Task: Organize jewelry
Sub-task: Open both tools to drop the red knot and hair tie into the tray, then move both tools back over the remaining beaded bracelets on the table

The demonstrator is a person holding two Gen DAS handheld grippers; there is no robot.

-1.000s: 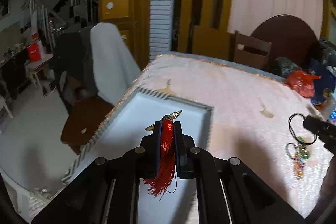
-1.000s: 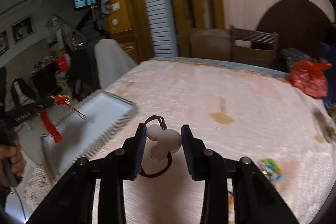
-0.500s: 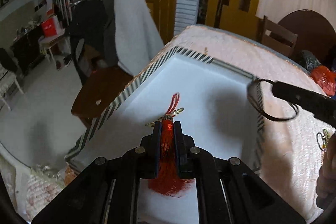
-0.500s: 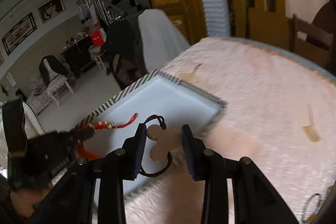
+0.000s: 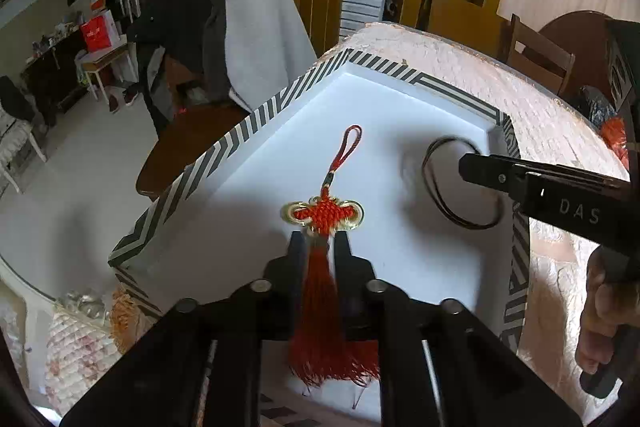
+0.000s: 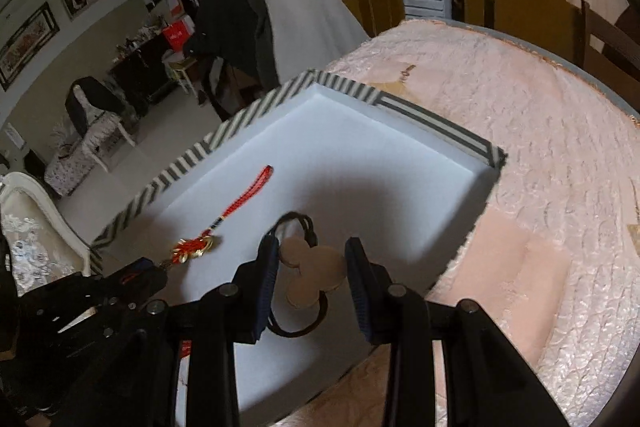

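A white tray with a striped rim (image 5: 256,115) sits at the table's corner; it also shows in the right wrist view (image 6: 436,123). My left gripper (image 5: 319,241) is over the tray, its fingers slightly apart around the tassel of a red knot charm (image 5: 322,213) that lies on the tray floor. The charm also shows in the right wrist view (image 6: 196,245). My right gripper (image 6: 312,259) is shut on a tan mouse-shaped wooden charm (image 6: 316,273) with a black cord loop (image 5: 452,187), held over the tray's right side.
The table has a pink textured cloth (image 6: 560,155). A chair draped in white and dark cloth (image 5: 256,27) stands beyond the tray's far corner. A wooden chair (image 5: 540,55) stands at the table's far side. The floor drops off left of the tray.
Both grippers moved over the tray and lower. The red knot charm now lies stretched on the tray floor and the left fingers have parted a little.
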